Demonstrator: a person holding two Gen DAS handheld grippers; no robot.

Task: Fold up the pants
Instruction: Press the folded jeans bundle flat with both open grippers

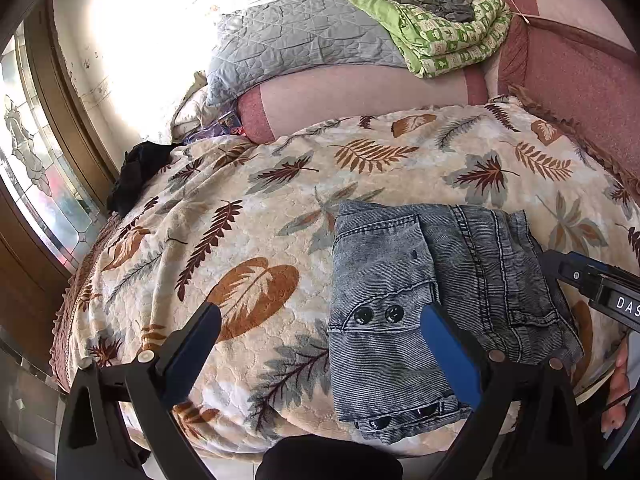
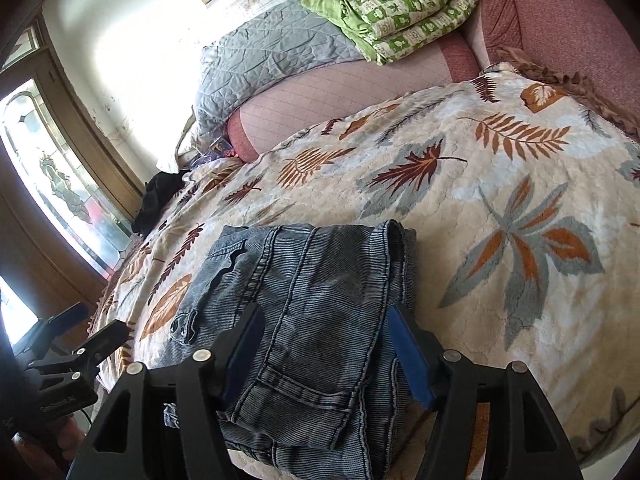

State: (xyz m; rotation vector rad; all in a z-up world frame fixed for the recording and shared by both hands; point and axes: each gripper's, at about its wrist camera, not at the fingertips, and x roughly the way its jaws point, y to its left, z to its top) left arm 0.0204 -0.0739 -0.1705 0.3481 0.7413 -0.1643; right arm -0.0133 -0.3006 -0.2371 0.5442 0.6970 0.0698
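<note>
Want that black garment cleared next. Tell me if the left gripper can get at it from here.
Probably yes: the left gripper is open and empty, and only bare leaf blanket lies before the black garment.

Leaf-print blanket (image 1: 280, 184), grey quilt (image 1: 288, 40), green bedding (image 1: 448, 40).

Daylit room, heavy glare

Sun through the window (image 1: 36, 184) blows out the wall (image 1: 140, 40) to white; the bedspread (image 2: 460, 184) stays sharp, while fisheye bending darkens every corner.
</note>
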